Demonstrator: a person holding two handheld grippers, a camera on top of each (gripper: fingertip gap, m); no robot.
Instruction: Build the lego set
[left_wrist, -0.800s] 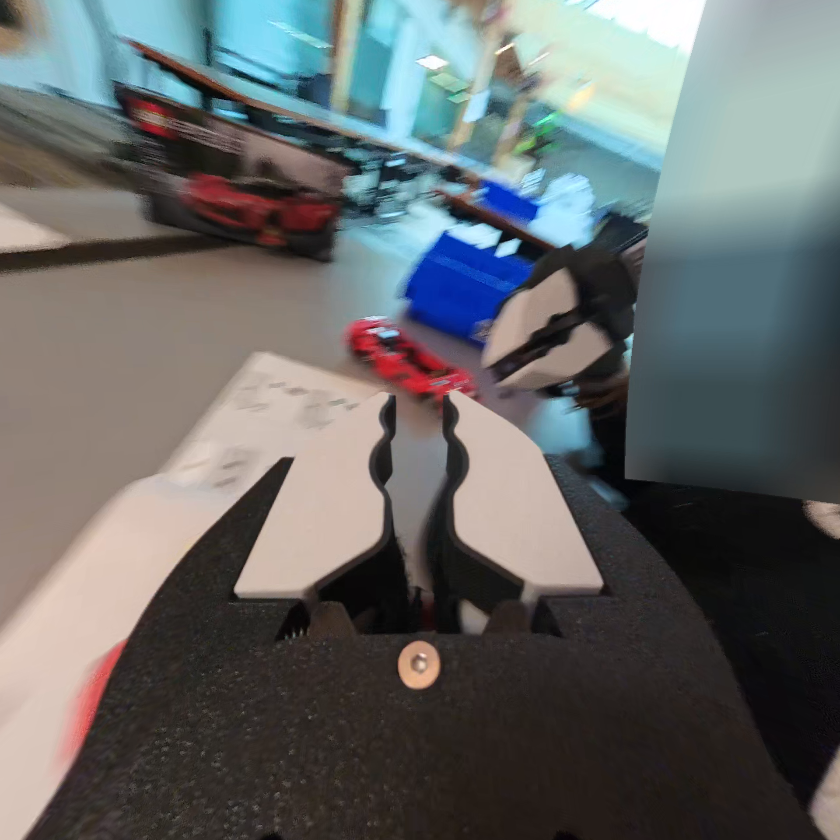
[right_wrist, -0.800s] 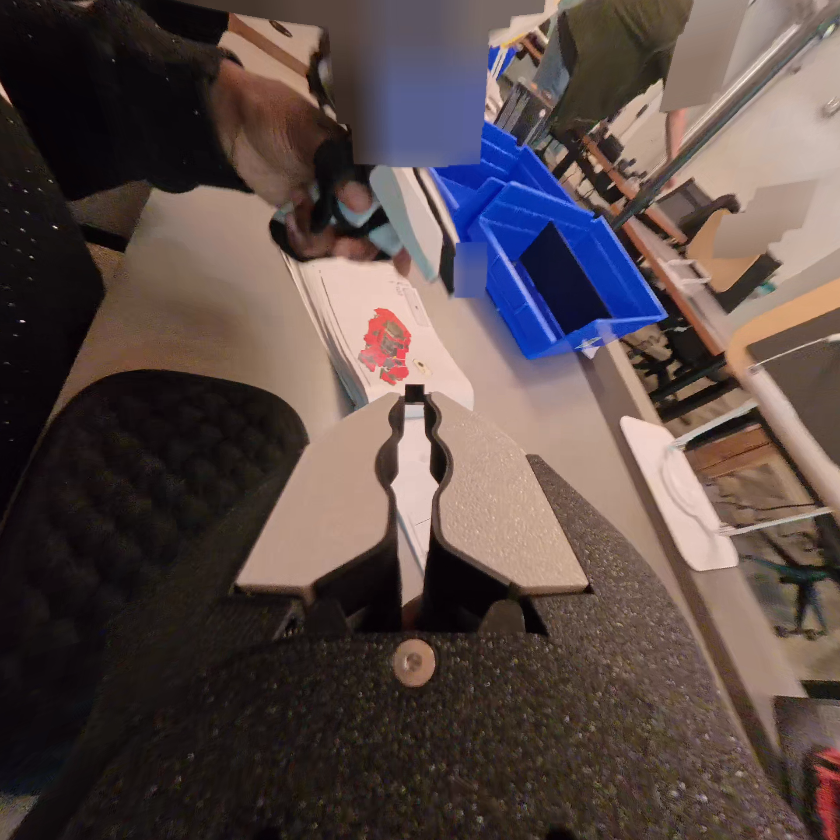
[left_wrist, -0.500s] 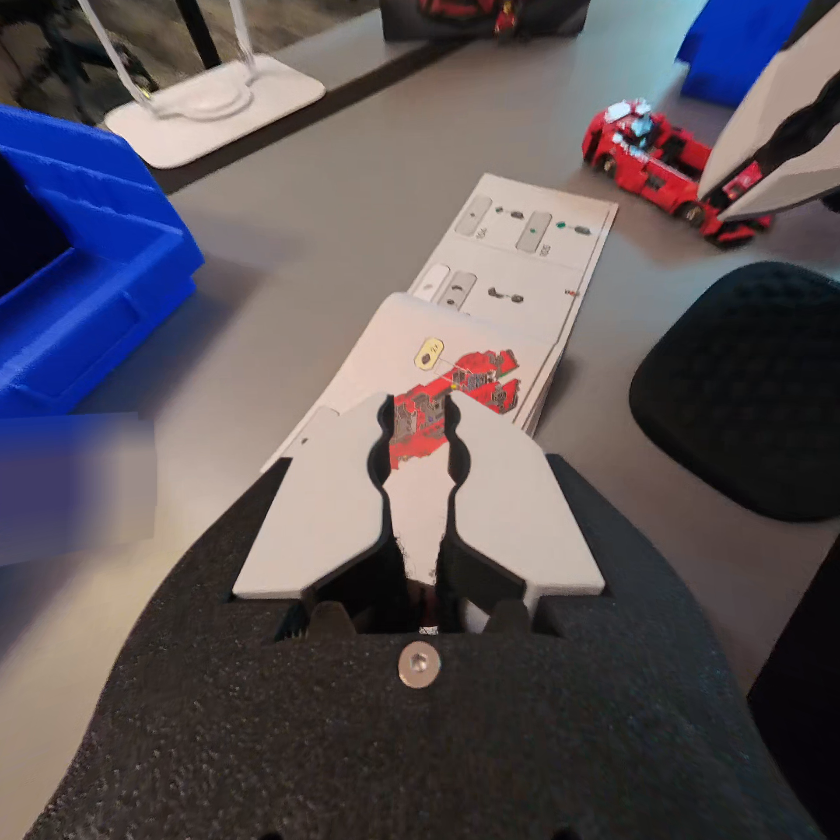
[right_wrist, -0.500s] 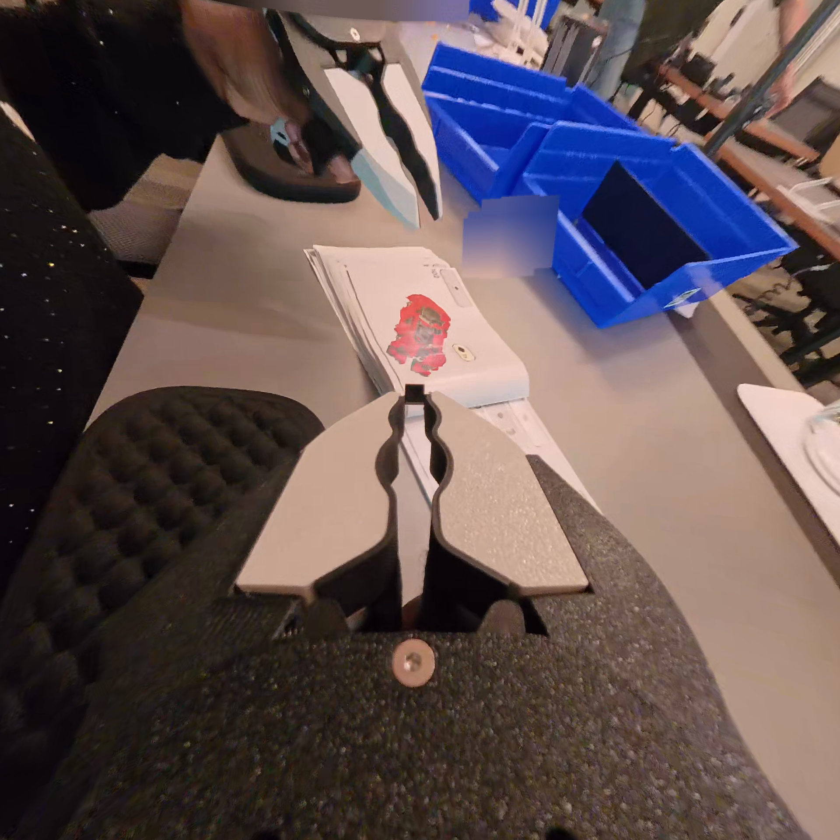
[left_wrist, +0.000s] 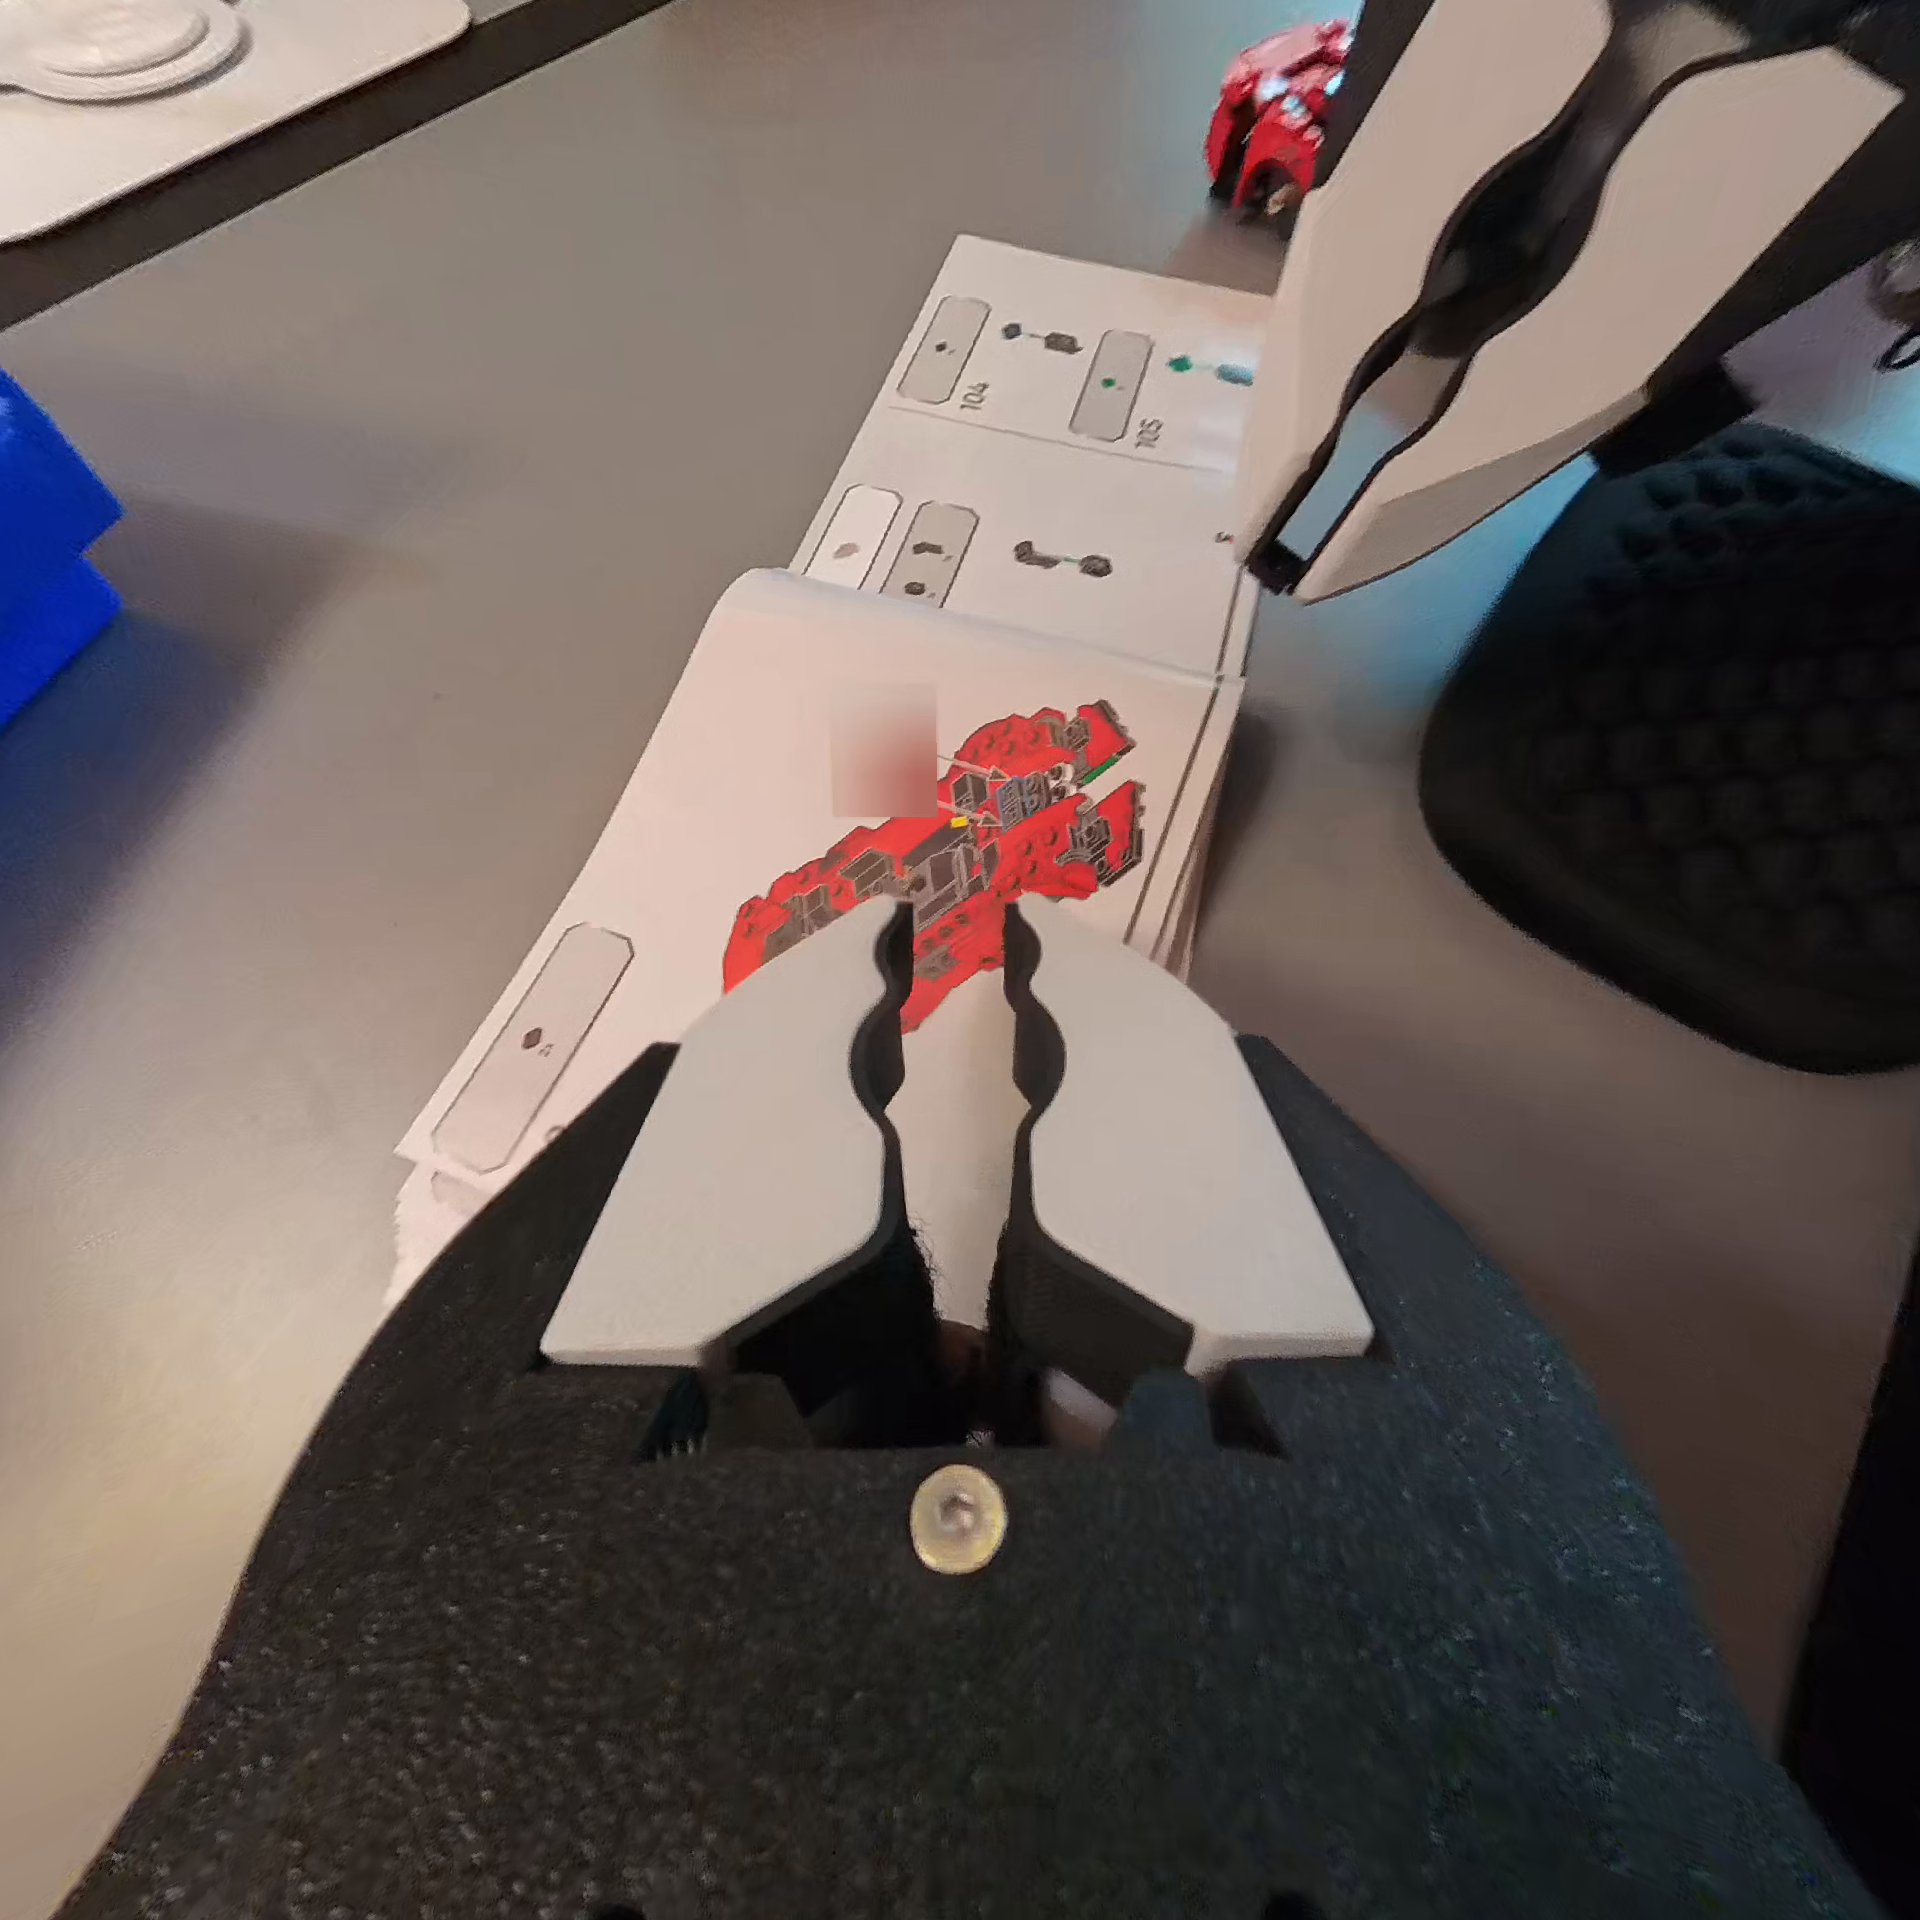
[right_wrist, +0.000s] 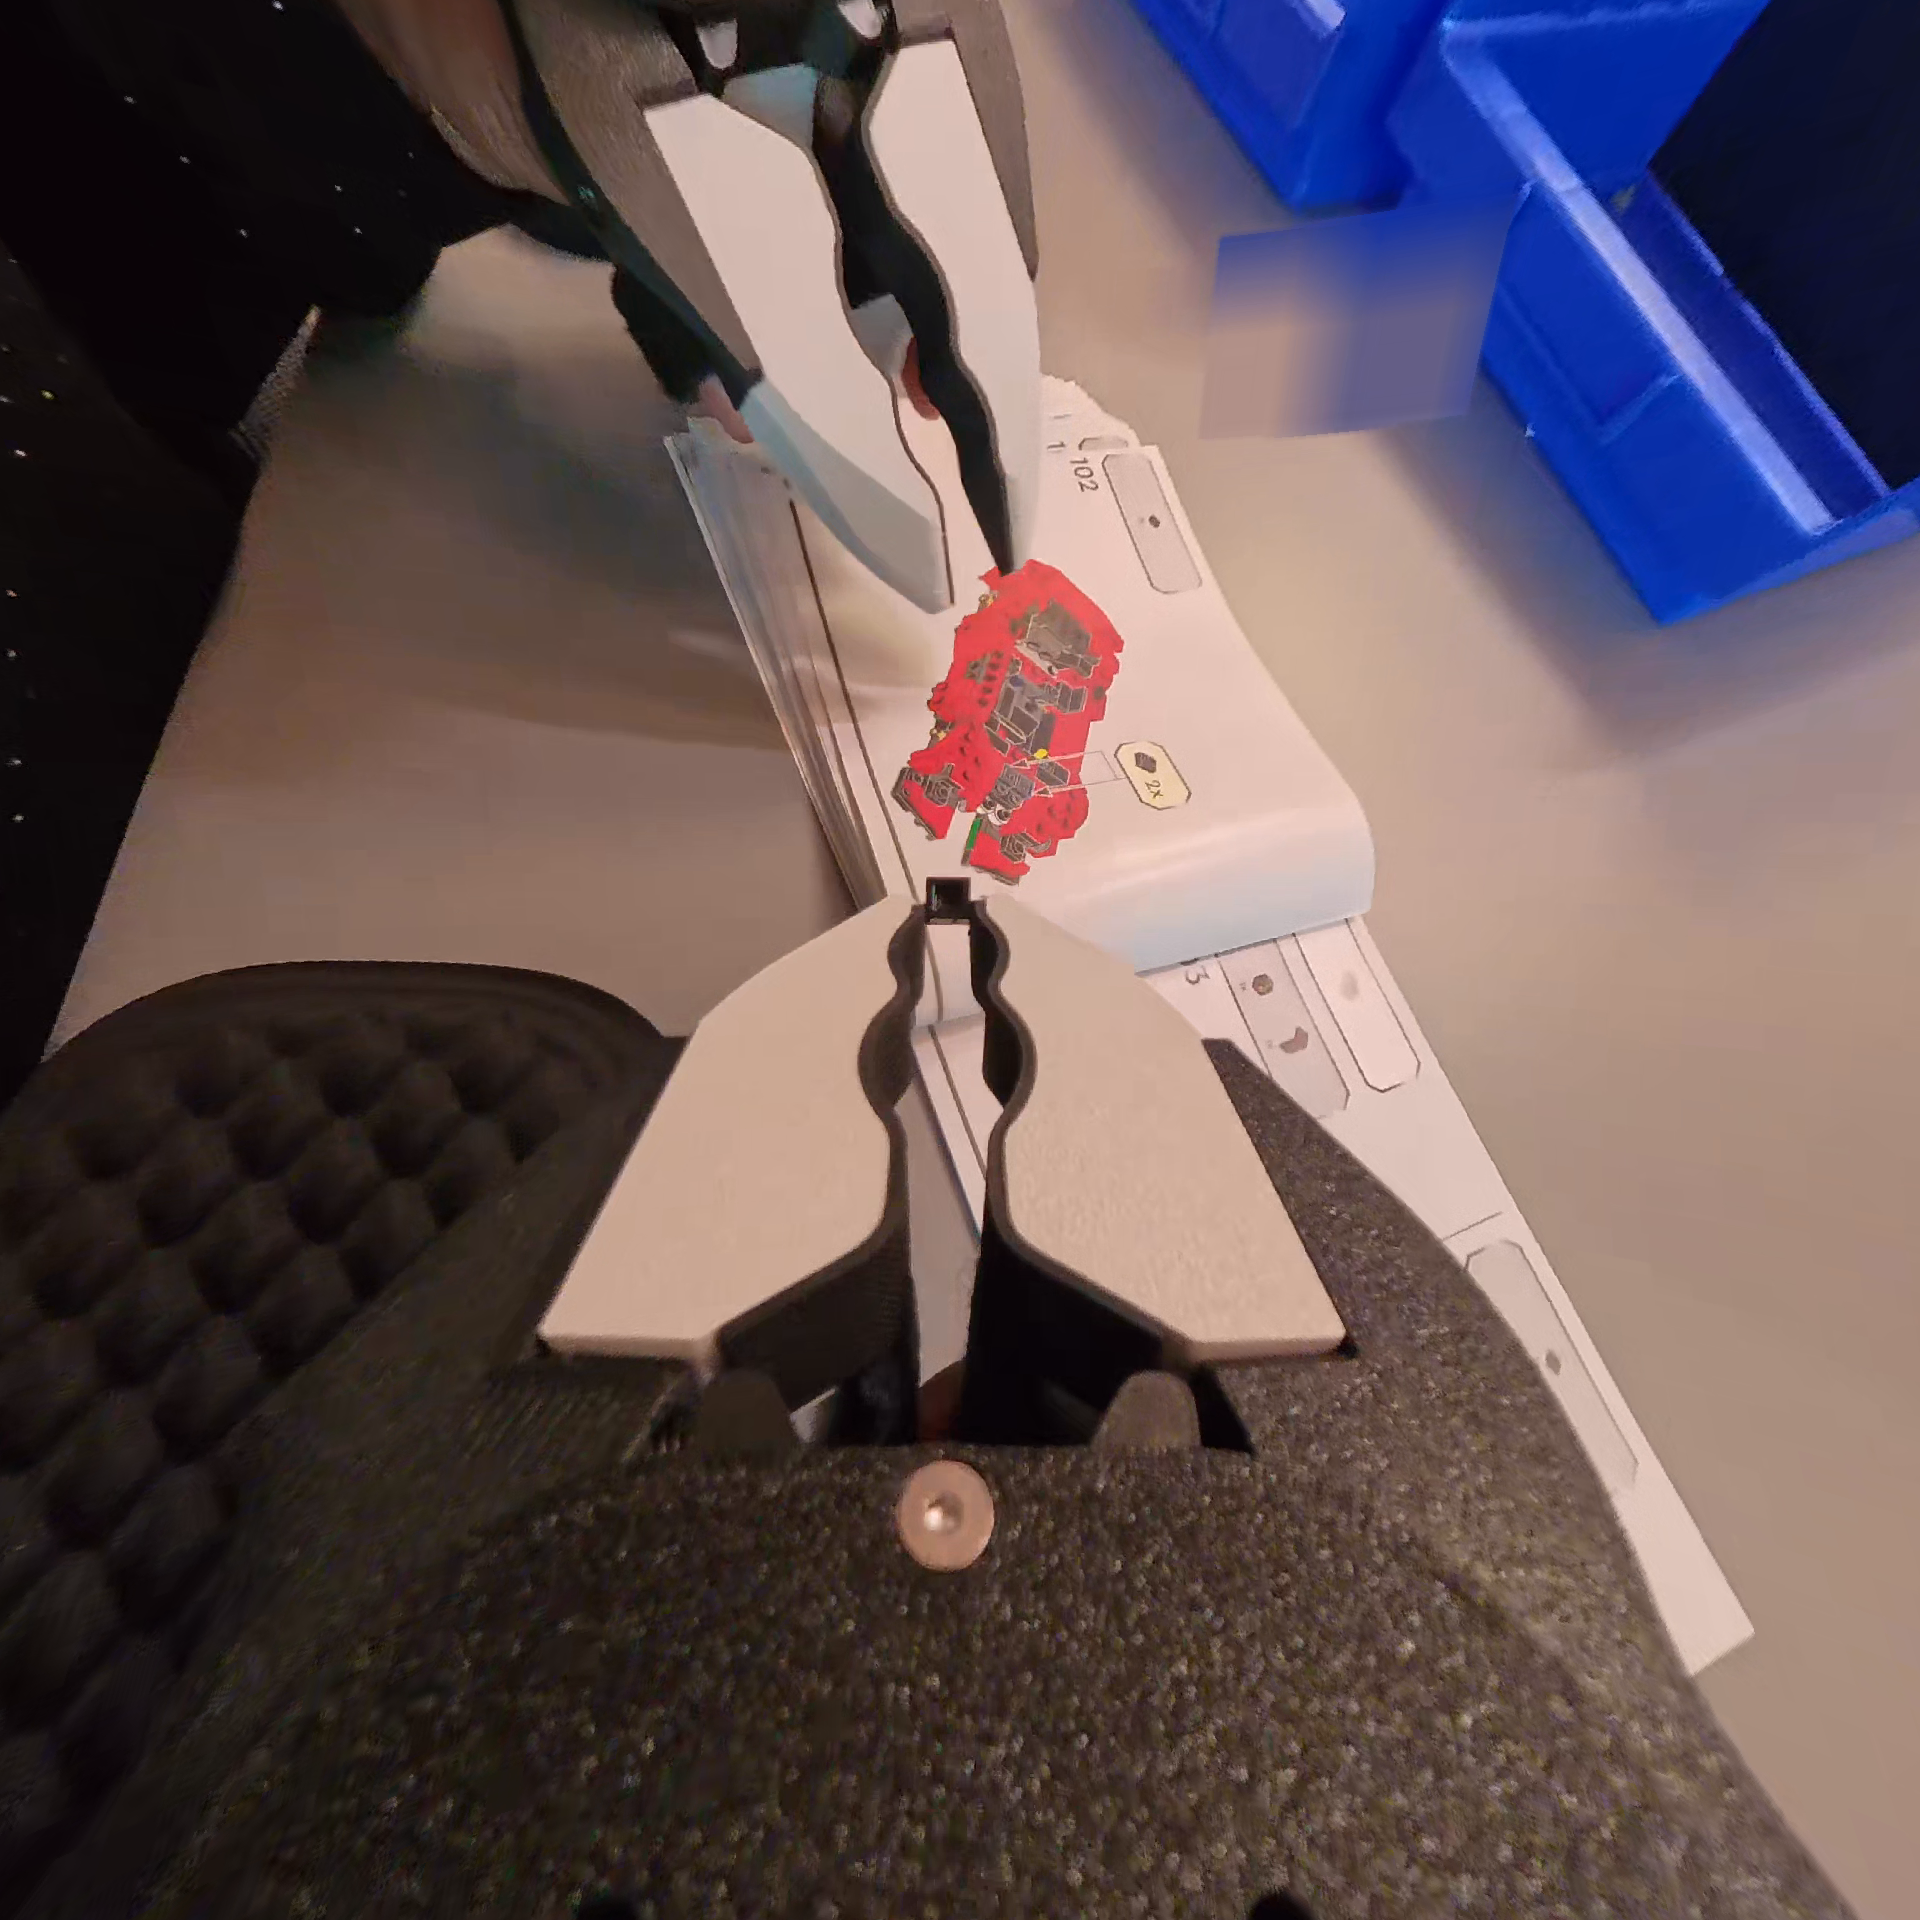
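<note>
The right gripper (right_wrist: 948, 902) pinches a tiny black piece (right_wrist: 947, 894) at its tips; a slackened squeeze would drop it onto the open instruction booklet (right_wrist: 1226, 790) just ahead. The left gripper (left_wrist: 958, 914) jaws stand slightly apart, empty. The red lego car (left_wrist: 1273, 114) sits far beyond.

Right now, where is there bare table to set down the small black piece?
Bare grey table lies between the instruction booklet and the blue bins. It is crowded at the booklet's other side, by the black pad and the left gripper.
</note>
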